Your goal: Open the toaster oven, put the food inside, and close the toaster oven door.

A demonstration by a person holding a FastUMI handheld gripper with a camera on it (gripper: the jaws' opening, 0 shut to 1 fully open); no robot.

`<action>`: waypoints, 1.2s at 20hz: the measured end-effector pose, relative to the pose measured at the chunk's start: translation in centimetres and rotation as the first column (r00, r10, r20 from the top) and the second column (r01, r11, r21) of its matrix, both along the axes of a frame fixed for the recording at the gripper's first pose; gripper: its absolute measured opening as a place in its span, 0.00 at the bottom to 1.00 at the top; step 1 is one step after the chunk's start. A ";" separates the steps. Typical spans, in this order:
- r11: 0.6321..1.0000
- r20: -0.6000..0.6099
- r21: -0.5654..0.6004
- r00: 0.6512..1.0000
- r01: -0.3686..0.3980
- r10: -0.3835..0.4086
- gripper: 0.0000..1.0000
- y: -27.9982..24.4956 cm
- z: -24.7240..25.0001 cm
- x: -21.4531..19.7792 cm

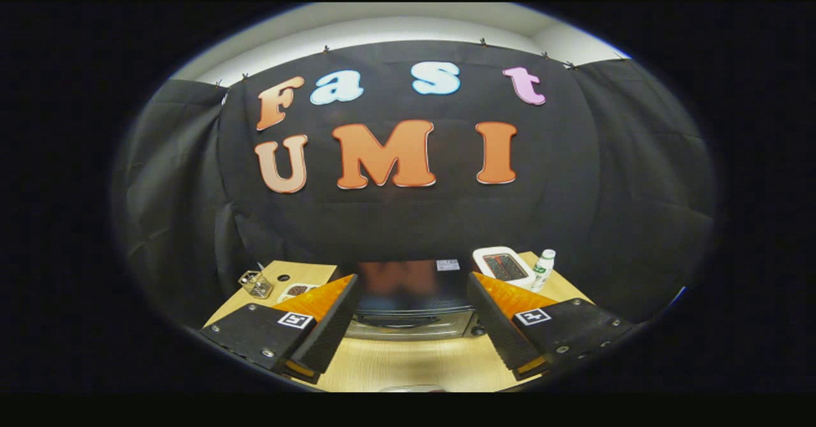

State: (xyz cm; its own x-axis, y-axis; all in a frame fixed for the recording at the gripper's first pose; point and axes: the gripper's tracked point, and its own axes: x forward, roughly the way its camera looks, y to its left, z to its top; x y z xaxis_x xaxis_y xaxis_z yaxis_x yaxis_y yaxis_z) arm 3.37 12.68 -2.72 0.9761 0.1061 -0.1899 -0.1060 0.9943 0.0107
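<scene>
A toaster oven (pixel 411 299) with a dark glossy top and a silver front stands on the wooden table (pixel 408 363), beyond my fingers and centred between them. Its door looks closed, with the handle along the front edge. My gripper (pixel 411 312) is open, its two fingers spread wide, and nothing lies between them. It hangs above the table, short of the oven. A small plate with dark food (pixel 294 291) sits left of the oven, partly hidden behind the left finger (pixel 331 315). The rim of another pale object (pixel 413 388) shows at the table's near edge.
A white tray-like appliance with a dark inside (pixel 503 266) and a small plastic bottle (pixel 544 269) stand at the back right of the table. A clear glass container (pixel 255 283) sits at the back left. Black cloth walls close the booth behind and at both sides.
</scene>
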 end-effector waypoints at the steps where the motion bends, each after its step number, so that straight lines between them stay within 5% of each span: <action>1: 1.000 0.013 0.007 1.000 0.000 0.000 0.99 -0.3 1.1 -0.4; 9: 1.000 0.099 0.002 0.995 0.026 -0.026 0.99 -3.8 6.4 -3.8; 24: 0.999 0.102 0.015 0.994 0.046 -0.047 0.99 -5.8 5.8 -6.0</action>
